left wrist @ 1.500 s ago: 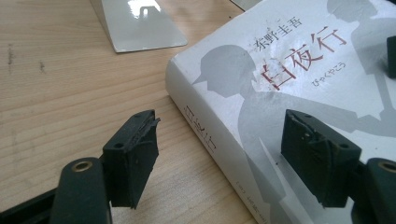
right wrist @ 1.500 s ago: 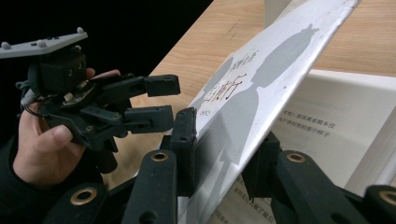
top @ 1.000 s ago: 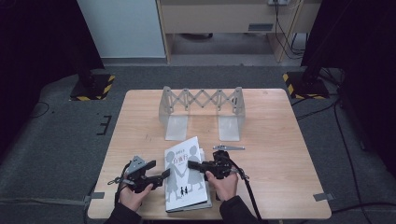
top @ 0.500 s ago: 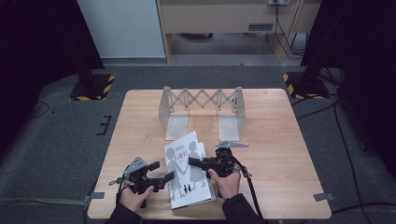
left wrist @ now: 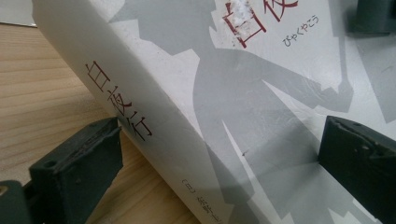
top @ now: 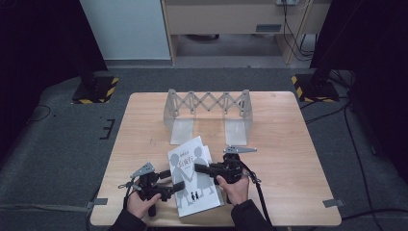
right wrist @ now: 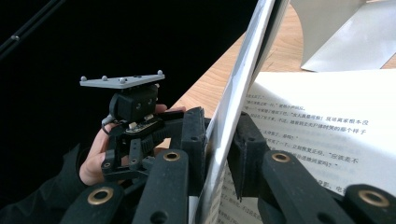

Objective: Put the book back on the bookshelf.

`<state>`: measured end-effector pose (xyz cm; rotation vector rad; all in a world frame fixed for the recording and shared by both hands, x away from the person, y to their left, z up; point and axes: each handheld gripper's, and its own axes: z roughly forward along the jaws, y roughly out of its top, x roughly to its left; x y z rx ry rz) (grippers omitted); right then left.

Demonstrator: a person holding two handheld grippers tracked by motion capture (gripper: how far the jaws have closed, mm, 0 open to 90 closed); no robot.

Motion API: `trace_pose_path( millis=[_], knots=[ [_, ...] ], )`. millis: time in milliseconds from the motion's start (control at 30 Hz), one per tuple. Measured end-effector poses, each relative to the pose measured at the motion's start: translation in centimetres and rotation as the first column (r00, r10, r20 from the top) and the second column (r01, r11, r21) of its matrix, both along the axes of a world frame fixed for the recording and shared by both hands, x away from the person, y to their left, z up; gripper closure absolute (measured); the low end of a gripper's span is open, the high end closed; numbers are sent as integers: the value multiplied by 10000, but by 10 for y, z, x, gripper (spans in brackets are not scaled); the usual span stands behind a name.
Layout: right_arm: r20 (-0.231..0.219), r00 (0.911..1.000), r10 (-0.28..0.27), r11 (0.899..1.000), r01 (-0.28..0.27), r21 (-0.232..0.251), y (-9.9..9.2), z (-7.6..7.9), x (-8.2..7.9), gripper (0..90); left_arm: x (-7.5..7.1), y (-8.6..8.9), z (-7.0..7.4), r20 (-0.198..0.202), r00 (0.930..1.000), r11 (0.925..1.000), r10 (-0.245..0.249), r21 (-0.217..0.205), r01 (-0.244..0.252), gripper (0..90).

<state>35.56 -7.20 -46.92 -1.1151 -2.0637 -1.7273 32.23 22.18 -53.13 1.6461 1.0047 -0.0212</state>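
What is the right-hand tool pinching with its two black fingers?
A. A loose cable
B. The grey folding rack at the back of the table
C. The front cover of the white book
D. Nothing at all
C: in the right gripper view the right gripper has its fingers closed on the thin lifted cover of the book, with a printed page exposed beside it.

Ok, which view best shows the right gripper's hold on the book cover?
The right gripper view: the right gripper is shut on the book cover, printed pages beside it. The high view shows the hold small, from above. The left gripper view shows the spine and front, not the hold.
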Motion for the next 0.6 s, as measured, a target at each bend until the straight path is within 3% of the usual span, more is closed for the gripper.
trace_pose_path(
  millis=[233, 400, 500, 600],
  knots=[
    [-203, 9997, -155, 9999, 155, -14, -3, -7, 4, 778, 3, -2, -1, -187, 9998, 9998, 10, 204, -6, 7],
    [-531, 9972, -525, 9983, 509, -297, -8, -15, 8, 776, 0, -7, 2, 262, 9997, 9967, -35, 814, 14, 115],
    [-851, 9945, -603, 9982, 607, 16, -11, -20, 9, 777, 0, -8, 3, 236, 9997, 9968, 27, 799, -46, 123],
    [-860, 9950, -506, 9982, 531, 266, -11, -19, 8, 776, 0, -6, 2, 6, 10000, 9986, 52, 521, -52, 89]
  ],
)
